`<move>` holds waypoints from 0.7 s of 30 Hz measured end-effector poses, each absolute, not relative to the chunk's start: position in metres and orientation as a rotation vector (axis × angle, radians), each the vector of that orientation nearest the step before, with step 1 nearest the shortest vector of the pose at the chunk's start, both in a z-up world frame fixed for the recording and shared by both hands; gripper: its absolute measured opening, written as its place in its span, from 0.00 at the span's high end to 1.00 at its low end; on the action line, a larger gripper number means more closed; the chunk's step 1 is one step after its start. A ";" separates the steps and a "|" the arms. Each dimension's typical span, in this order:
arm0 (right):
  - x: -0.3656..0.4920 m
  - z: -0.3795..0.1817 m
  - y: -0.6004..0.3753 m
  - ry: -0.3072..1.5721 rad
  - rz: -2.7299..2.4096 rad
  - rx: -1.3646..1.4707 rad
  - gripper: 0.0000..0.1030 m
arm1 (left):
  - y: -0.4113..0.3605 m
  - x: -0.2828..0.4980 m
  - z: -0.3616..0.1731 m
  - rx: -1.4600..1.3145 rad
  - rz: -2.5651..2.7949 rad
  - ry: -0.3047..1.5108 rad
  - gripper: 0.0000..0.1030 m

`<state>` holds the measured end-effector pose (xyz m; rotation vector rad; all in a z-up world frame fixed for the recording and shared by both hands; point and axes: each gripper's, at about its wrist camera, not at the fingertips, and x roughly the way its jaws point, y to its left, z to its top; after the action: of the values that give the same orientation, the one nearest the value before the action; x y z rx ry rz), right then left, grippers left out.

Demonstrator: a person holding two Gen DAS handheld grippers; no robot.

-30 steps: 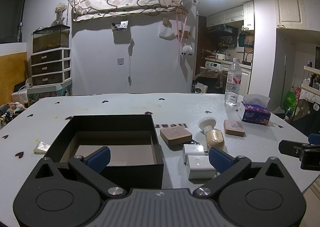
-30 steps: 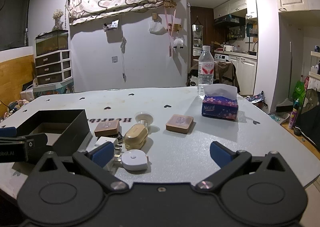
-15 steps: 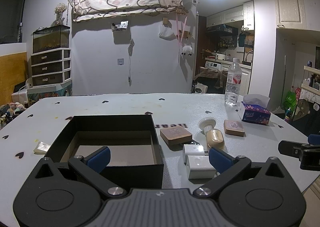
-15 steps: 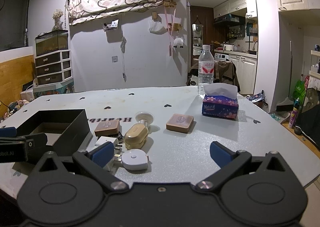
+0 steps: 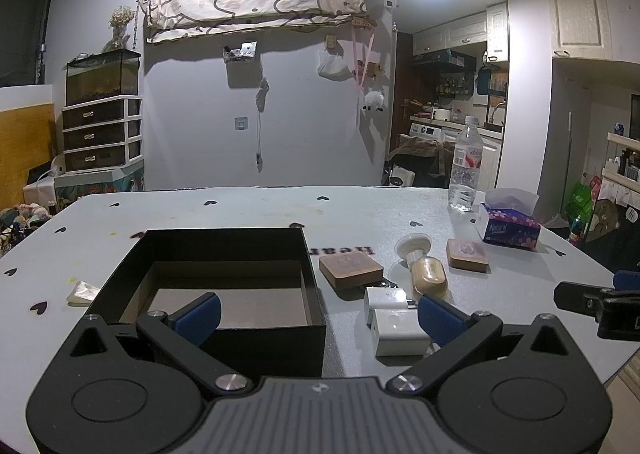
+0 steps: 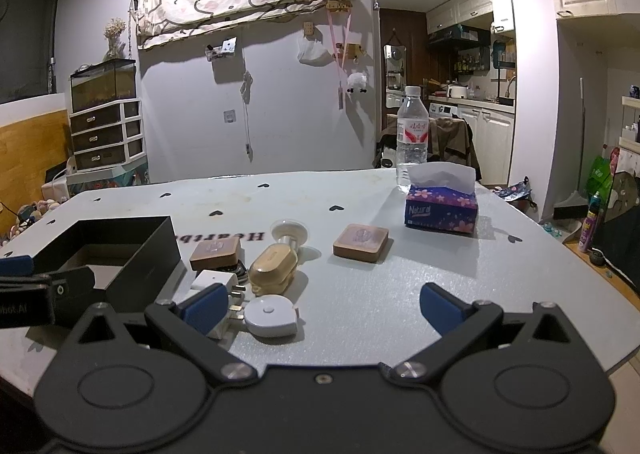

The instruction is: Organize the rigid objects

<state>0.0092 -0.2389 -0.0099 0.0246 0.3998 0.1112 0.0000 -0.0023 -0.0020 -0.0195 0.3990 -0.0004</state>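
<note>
Both claws hang low over the near edge of the pale worktop [image 5: 248, 210], and both are released, blue pads spread wide with nothing between them. The left claw [image 5: 318, 312] sits over the near wall of the black box [image 5: 224, 330], which stands open on the left half of the worktop, its brown floor bare. Just right of the box lies the cluster: a flat brown block [image 5: 350, 271] tilted against things under it, two white plug adapters [image 5: 394, 324] touching one another at the near side, and beside them a tan oval case [image 5: 431, 277] with a white round-topped piece [image 5: 413, 244] at its far end. A second brown block [image 5: 467, 255] lies apart, further right. From the right wrist view, the right claw [image 6: 320, 308] faces bare worktop, with its left pad just in front of a white adapter [image 6: 212, 280], prongs pointing right toward a white round gadget [image 6: 271, 314] lying near it. The tan case [image 6: 274, 268] sits just beyond, the lone brown block [image 6: 361, 242] further right, well clear of the rest. At the far right stand a purple tissue box [image 6: 440, 210] and, behind it, a clear water bottle [image 6: 412, 134]. A small pale scrap [image 5: 82, 291] lies left of the black box.
</note>
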 end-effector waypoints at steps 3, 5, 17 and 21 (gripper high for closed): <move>0.009 -0.009 -0.239 0.401 0.110 0.025 0.00 | -0.002 -0.002 -0.002 -0.021 0.000 0.397 0.00; 0.009 -0.010 -0.239 0.400 0.111 0.025 0.00 | -0.002 -0.003 -0.001 -0.021 0.001 0.395 0.00; 0.010 -0.009 -0.237 0.401 0.110 0.026 0.00 | -0.001 -0.005 -0.001 -0.022 -0.001 0.395 0.00; 0.010 -0.010 -0.237 0.401 0.111 0.027 0.00 | -0.002 -0.006 0.000 -0.021 0.000 0.394 0.00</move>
<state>0.0101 -0.2373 -0.0096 0.0273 0.4012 0.1115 -0.0057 -0.0017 -0.0005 -0.0210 0.3940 -0.0003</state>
